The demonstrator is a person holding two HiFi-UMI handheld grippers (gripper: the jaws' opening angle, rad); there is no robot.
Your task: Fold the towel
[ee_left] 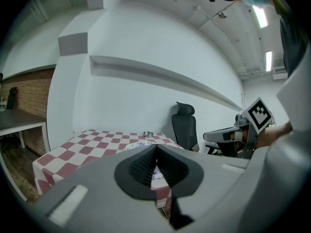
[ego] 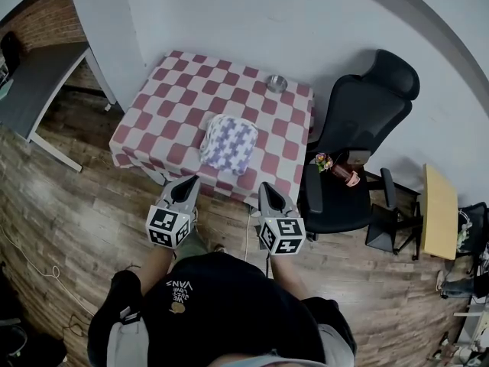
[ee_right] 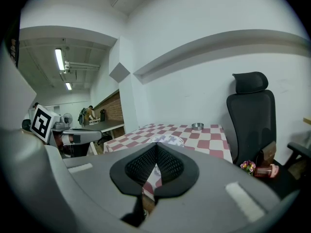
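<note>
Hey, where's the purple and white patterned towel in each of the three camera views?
Head view: the purple-and-white patterned towel sits heaped on the red-and-white checked tablecloth, near its front edge.
Left gripper view: low centre, just above the tip of the left tool.
Right gripper view: centre, just above the tip of the right tool.
Shared landmark: the small round metal bowl behind it.

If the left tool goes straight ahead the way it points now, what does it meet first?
Probably the towel on the checkered table, or the table's near edge just before it; depth is unclear. The left tool, shut and empty, seems short of the table.
</note>
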